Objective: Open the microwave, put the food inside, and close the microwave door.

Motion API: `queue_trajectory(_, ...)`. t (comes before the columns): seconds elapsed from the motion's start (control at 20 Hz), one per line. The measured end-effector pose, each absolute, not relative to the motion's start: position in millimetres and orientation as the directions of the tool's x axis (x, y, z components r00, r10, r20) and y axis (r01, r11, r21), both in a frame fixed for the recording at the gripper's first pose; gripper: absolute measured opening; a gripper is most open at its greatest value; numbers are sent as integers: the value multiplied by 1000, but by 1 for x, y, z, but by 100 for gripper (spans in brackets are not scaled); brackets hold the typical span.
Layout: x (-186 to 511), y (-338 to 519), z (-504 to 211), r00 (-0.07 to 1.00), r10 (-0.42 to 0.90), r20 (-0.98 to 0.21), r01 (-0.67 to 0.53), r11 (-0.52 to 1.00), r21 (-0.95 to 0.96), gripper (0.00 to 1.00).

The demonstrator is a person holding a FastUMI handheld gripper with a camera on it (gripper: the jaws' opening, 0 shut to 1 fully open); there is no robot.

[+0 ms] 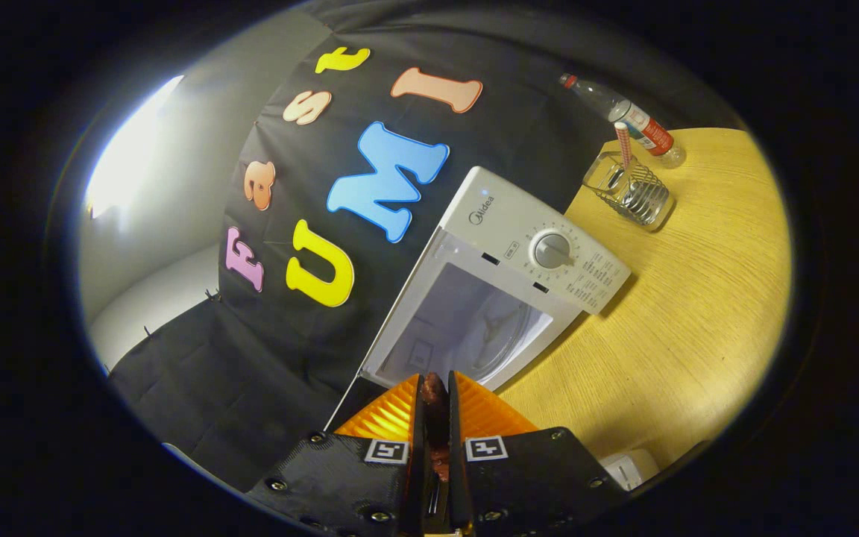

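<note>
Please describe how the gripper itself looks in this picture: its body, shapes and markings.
The gripper has a dark, matte body with round screw heads along its edges. Each half carries a small square black-and-white marker near the front. The fingers are wedge-shaped with ribbed surfaces. No cables are visible.

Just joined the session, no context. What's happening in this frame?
A person's handheld gripper is shut on a piece of food, held just short of the microwave, whose cavity is open. The food is not yet inside. Beyond it on the wooden table are a glass cup and a water bottle.
</note>
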State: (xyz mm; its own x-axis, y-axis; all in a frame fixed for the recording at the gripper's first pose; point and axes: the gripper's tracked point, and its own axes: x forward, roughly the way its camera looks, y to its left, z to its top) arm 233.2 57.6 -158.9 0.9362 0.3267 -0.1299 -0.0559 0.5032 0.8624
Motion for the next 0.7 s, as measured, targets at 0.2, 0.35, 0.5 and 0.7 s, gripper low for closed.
queue_trajectory(0.2,259,76,-166,948,288,-136,-31,508,861,13)
queue_trajectory(0.35,284,86,-178,954,258,-151,-5,517,856,13)
queue_trajectory(0.5,310,101,-187,953,254,-165,-1,547,837,13)
queue_trajectory(0.7,345,117,-189,960,230,-159,3,559,829,13)
